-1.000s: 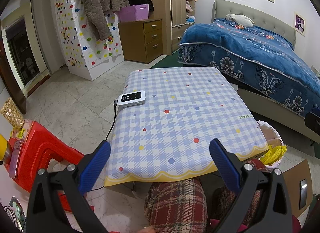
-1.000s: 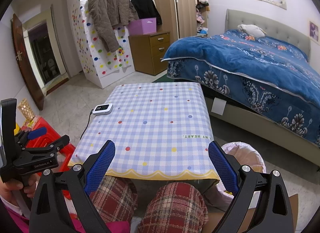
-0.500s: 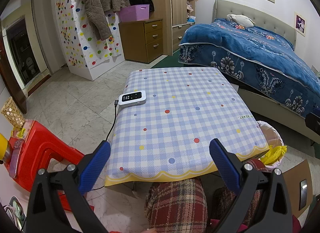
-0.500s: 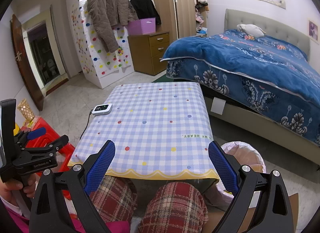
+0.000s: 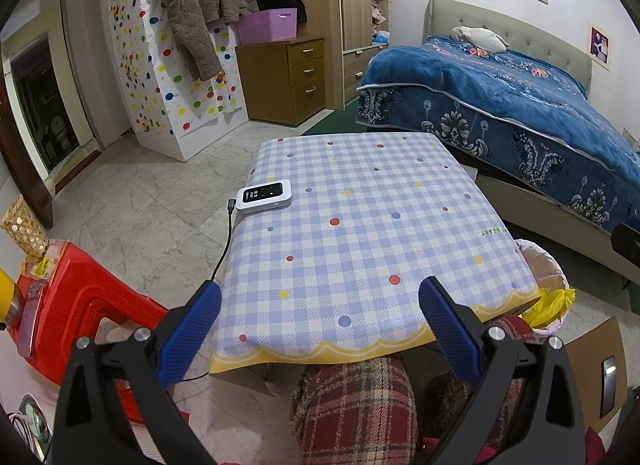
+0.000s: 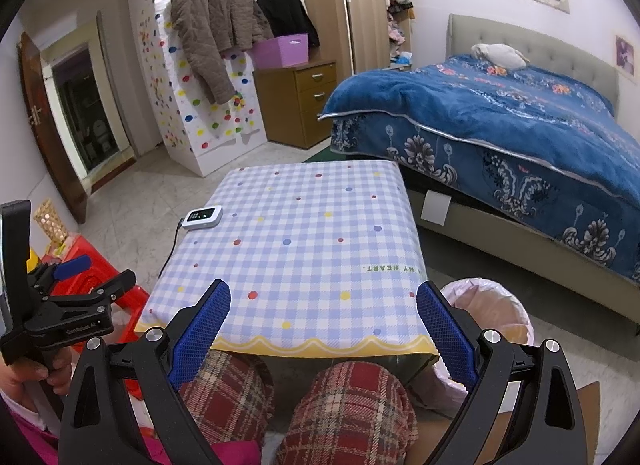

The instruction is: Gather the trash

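A small table with a blue checked cloth (image 5: 360,233) (image 6: 304,249) stands in front of me. No trash lies on it in either view. A waste bin with a pink liner (image 6: 492,317) (image 5: 548,269) sits at the table's near right corner, with something yellow (image 5: 552,301) in it. My left gripper (image 5: 320,329) is open above the table's near edge with nothing between its fingers. My right gripper (image 6: 324,329) is open too, over the near edge and the person's plaid-trousered knees. In the right wrist view the left gripper (image 6: 80,277) shows at the left, held by a hand.
A white device (image 5: 264,195) (image 6: 202,217) with a black cable lies at the table's left edge. A red plastic stool (image 5: 76,309) stands to the left, a bed with a blue cover (image 5: 512,105) to the right, a wooden drawer unit (image 5: 292,77) behind.
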